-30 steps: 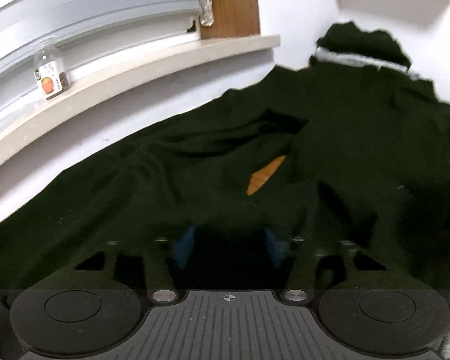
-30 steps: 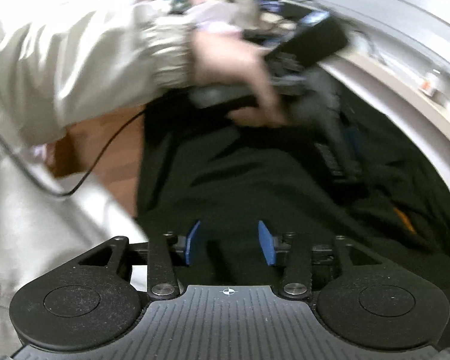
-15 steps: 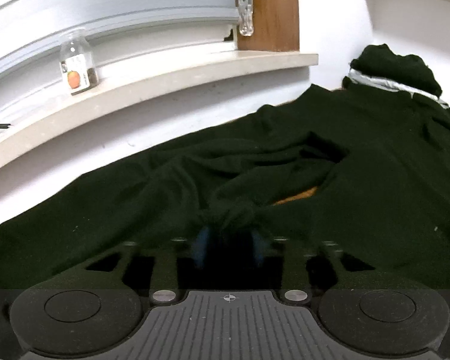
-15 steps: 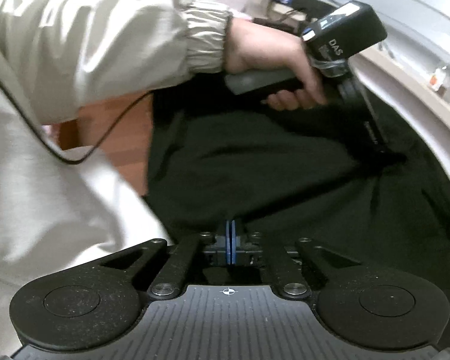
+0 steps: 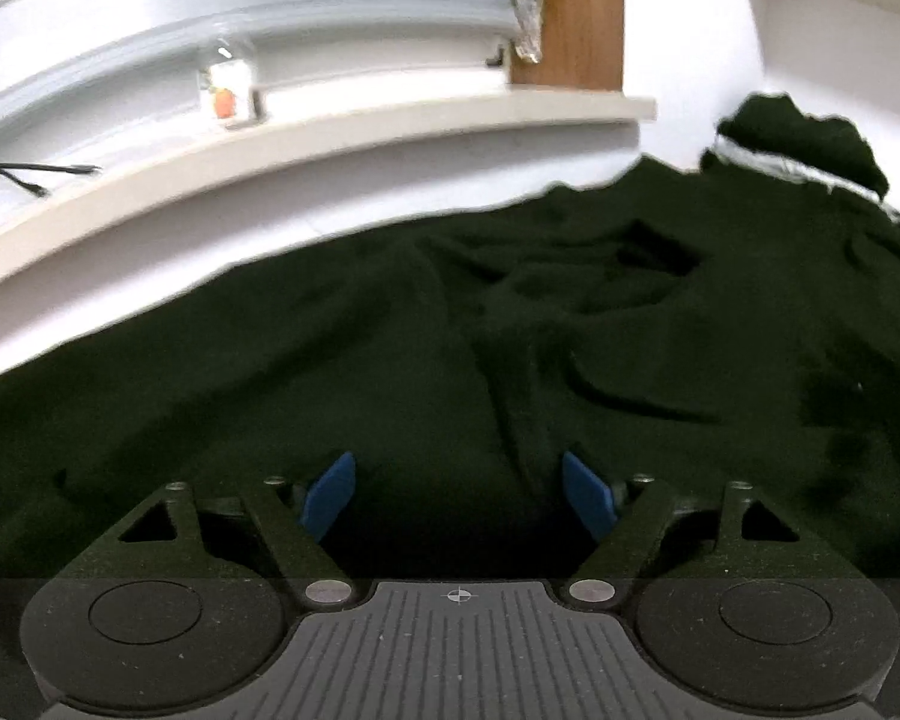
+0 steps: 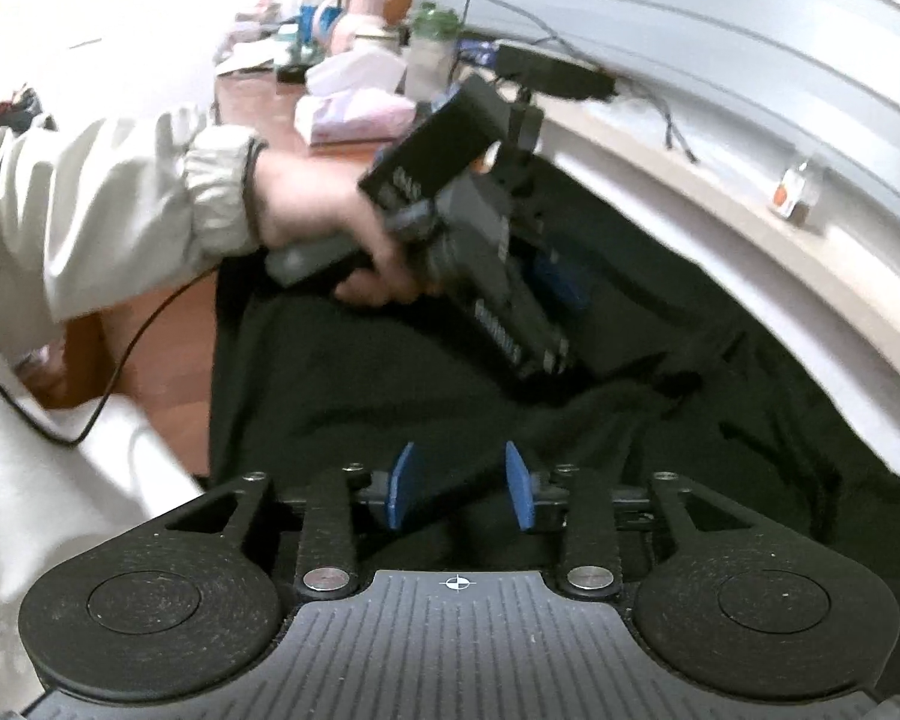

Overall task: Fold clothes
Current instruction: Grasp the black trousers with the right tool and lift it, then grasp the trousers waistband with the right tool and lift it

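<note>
1. The dark garment [image 5: 390, 372] is the largest thing here. It lies spread and rumpled over the bench [image 6: 168, 360], running up to the white wall under the window ledge [image 5: 306, 144]. A bunched part with a pale edge [image 5: 804, 138] lies at its far end.

2. The person's left hand [image 6: 324, 222], in a pale sleeve [image 6: 90, 222], holds the left claw [image 5: 459, 498] low over the cloth. Its jaws are spreading; a ridge of fabric runs up between the blue pads [image 5: 330, 495], but nothing is pinched.

3. The right claw [image 6: 461, 489] is near the garment's close edge. Its jaws are opening as well, and a fold of dark cloth lies between the pads [image 6: 401, 486] without being gripped, as far as I can tell.

4. A small jar [image 5: 229, 90] on the ledge takes no part.

5. Judged from this, the step in hand is a let-go between folds: both claws are freeing the cloth. The garment is far from a neat packet, so most of the work remains.

6. The next move calls for choosing an edge or corner, pinching a single layer cleanly with each claw, and carrying it across without dragging the wrinkles along.
</note>
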`<action>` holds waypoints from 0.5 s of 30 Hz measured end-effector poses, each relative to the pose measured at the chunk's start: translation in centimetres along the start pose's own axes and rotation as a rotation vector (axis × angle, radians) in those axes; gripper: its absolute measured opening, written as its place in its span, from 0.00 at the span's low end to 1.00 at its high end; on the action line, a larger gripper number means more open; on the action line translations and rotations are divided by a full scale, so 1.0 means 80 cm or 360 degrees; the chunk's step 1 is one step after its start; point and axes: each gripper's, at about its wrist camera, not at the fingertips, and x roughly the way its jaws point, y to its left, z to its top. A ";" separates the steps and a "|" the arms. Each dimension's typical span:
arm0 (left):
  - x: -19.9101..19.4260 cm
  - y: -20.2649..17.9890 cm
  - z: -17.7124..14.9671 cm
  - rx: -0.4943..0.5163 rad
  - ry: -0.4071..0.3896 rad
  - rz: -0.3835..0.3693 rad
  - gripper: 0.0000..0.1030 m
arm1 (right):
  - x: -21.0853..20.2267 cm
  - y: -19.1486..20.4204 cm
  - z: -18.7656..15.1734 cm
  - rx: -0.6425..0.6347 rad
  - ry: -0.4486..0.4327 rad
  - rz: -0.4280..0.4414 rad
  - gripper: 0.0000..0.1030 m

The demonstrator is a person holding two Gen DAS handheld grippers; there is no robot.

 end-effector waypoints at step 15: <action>-0.028 -0.008 0.018 -0.0099 -0.0040 0.0060 0.77 | 0.009 0.008 0.018 0.0016 -0.0099 0.0033 0.43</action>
